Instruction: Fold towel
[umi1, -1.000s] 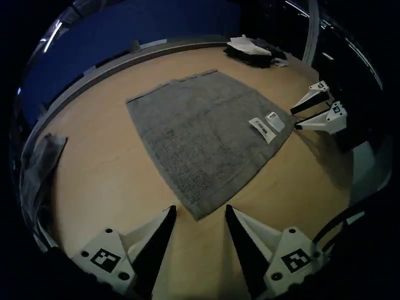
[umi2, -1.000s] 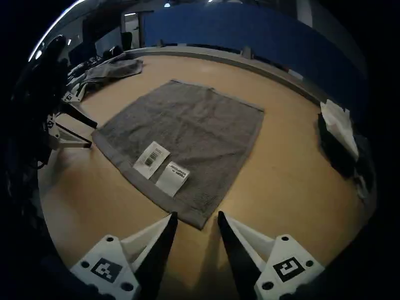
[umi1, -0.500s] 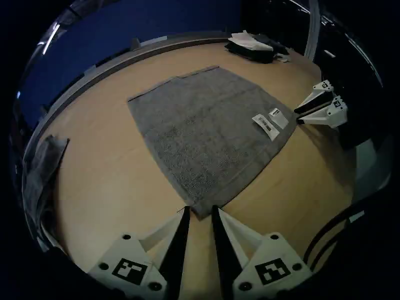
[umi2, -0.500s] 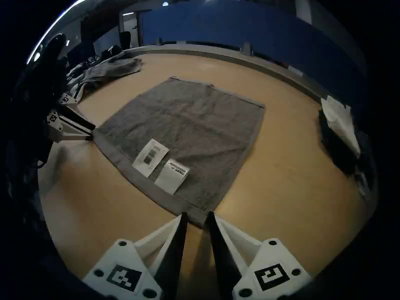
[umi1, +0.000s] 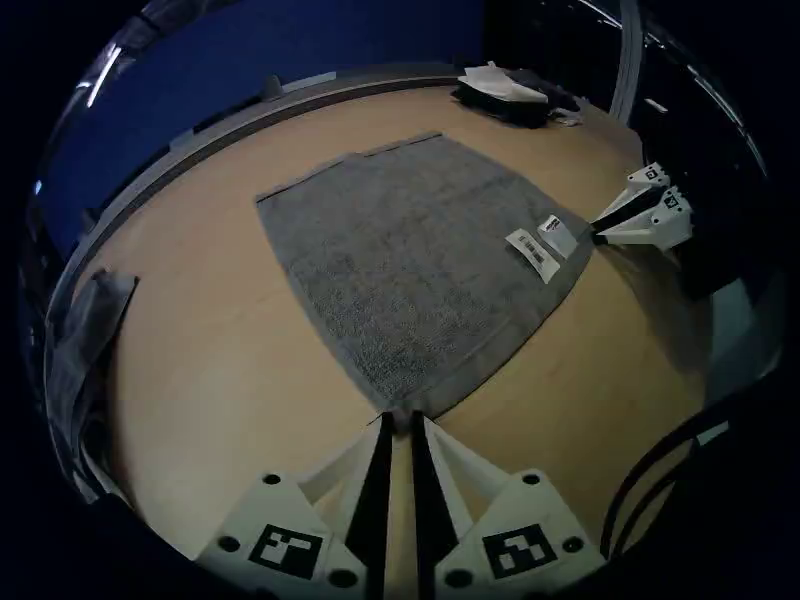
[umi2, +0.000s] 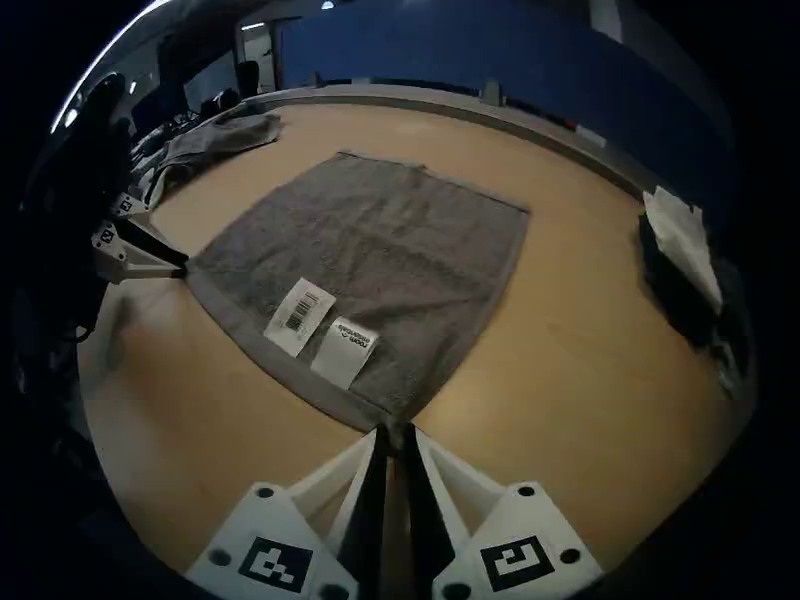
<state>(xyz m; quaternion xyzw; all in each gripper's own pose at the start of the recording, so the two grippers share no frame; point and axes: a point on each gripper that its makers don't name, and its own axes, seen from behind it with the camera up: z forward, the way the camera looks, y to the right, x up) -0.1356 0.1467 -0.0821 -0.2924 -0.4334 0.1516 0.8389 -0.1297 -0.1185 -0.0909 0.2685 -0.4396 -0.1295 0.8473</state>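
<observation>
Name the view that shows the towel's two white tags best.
The right gripper view: the tags lie near and large on the towel. The left gripper view shows them small, far off by the right gripper.

Grey towel (umi1: 420, 260), prob. square, spread flat on wood table (umi1: 220, 330); 2 white tags (umi1: 531, 251).

Grey towel (umi1: 420, 260); white tags (umi2: 343, 352), one barcoded; tan table (umi1: 220, 330); blue partition (umi1: 280, 45).
</observation>
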